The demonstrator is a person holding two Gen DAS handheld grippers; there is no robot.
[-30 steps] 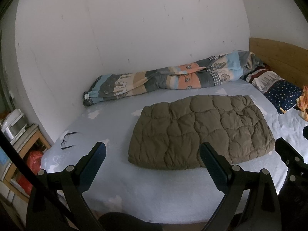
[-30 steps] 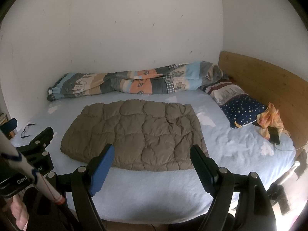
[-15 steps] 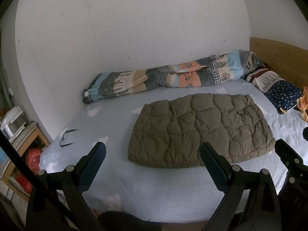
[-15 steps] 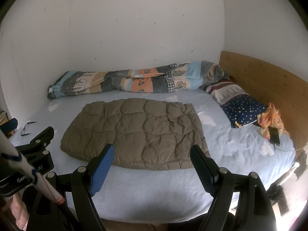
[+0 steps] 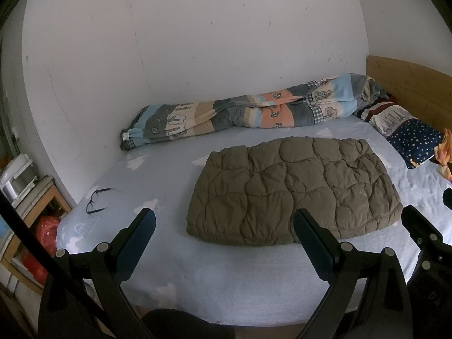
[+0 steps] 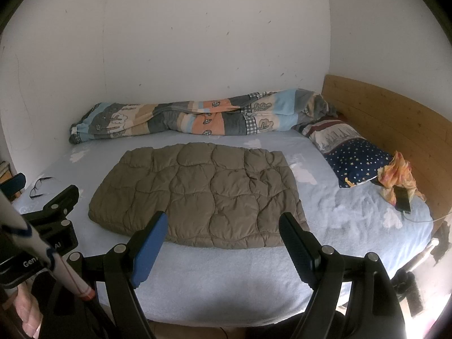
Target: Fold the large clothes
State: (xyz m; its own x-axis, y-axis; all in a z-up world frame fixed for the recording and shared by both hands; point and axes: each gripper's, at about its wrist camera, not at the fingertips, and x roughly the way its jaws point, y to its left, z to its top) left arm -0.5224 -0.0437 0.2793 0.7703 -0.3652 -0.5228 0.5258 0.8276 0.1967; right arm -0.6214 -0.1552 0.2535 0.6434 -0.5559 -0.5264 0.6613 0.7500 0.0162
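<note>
An olive quilted garment (image 5: 293, 189) (image 6: 197, 192) lies flat as a folded rectangle in the middle of the light blue bed (image 5: 220, 276) (image 6: 226, 282). My left gripper (image 5: 224, 226) hangs open over the bed's near edge, short of the garment's front hem, nothing between its fingers. My right gripper (image 6: 223, 228) is open too, its wide jaws framing the garment's near edge without touching it. The left gripper's body (image 6: 56, 206) shows at the left of the right wrist view, and the right gripper's body (image 5: 423, 231) at the right of the left wrist view.
A rolled patterned duvet (image 5: 254, 113) (image 6: 197, 121) lies along the wall. Pillows (image 6: 350, 152), an orange cloth (image 6: 398, 175) and a phone (image 6: 402, 199) sit by the wooden headboard (image 6: 395, 118). Glasses (image 5: 96, 200) (image 6: 39, 186) rest at the bed's left. A wooden shelf (image 5: 36, 200) stands beside it.
</note>
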